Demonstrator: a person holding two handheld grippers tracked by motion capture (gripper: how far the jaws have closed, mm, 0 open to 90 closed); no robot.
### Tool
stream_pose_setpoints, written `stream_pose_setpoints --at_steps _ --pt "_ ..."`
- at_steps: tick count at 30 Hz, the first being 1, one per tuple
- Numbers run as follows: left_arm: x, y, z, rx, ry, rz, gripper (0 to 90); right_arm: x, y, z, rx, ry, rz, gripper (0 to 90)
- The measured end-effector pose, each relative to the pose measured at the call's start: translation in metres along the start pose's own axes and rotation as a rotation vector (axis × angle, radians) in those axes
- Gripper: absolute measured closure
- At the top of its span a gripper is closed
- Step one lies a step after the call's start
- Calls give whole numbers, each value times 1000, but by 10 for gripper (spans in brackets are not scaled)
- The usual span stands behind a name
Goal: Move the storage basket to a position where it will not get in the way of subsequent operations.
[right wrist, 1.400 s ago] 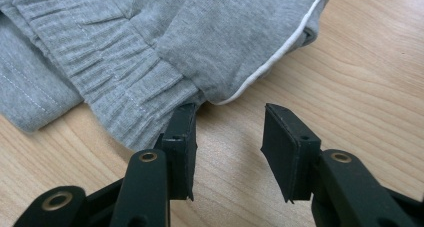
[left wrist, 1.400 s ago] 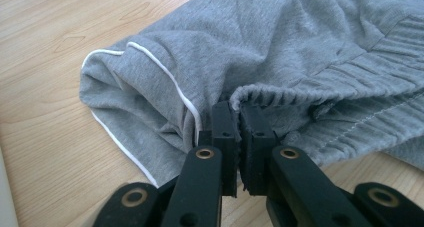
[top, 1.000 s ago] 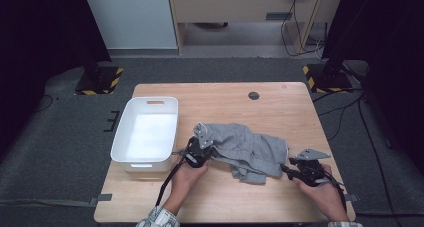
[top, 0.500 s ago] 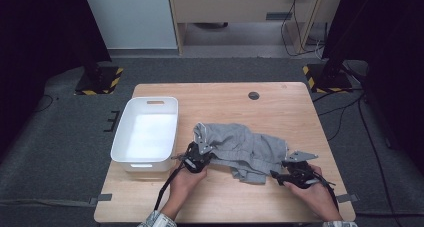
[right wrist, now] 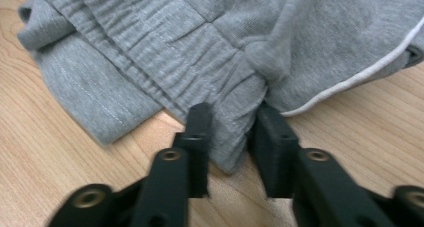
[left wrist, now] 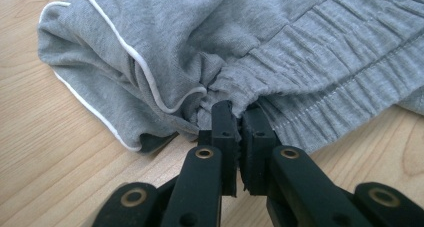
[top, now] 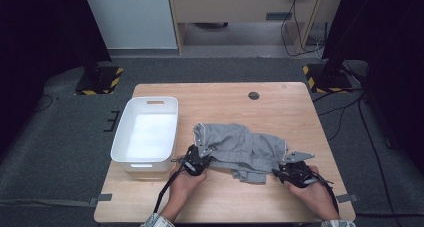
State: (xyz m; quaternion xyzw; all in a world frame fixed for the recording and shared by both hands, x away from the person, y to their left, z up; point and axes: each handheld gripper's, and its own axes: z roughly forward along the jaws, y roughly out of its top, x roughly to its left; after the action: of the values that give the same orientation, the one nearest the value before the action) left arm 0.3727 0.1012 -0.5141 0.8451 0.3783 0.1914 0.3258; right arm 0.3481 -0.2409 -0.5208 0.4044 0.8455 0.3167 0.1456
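Both grippers have drawn lower in the high view since the earlier frames, and the right gripper (top: pixel 292 171) has come in from the lower right until it reaches the cloth's edge. A pair of grey shorts (top: pixel 242 146) lies crumpled on the wooden counter (top: pixel 300 107), just right of centre in the high view and stretched between the two hands.

At the cloth's left end, the left gripper (top: pixel 196 162) has its fingers (left wrist: pixel 225 132) pressed nearly together on a bunched fold of the gathered waistband, beside a white-piped hem that curls off toward the upper left of the left gripper view.

In the right gripper view, the right gripper's fingers (right wrist: pixel 272 137) stand a moderate way apart, one on each side of a corner of the ribbed waistband that lies between them; the fabric there is not yet pinched. A white piping line runs off toward the upper right of that view.

A white bin (top: pixel 126 137) sits at the left of the counter, near the left gripper but apart from the shorts.
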Motion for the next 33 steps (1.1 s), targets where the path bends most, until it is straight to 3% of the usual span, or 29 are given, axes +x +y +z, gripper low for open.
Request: stream_pose_setpoints --at_steps 6,17,20,25,29,33 --pt "-2 -2 -4 0 -4 6 863 0 4 -5 -15 -21 -9 795" --pt "-11 -12 -14 11 -30 15 862 -1 6 -12 -32 -21 -15 798" --pt "-8 -4 -24 -29 -16 7 864 -1 11 -17 -51 -28 -14 800" --pt "-2 20 -36 -76 9 17 864 -5 25 -28 -102 -44 -11 802" --pt "2 39 -45 -127 17 1 864 -10 38 -38 -149 -53 -4 804" --pt "5 51 -56 -151 23 7 865 -15 47 -50 -179 -56 9 807"
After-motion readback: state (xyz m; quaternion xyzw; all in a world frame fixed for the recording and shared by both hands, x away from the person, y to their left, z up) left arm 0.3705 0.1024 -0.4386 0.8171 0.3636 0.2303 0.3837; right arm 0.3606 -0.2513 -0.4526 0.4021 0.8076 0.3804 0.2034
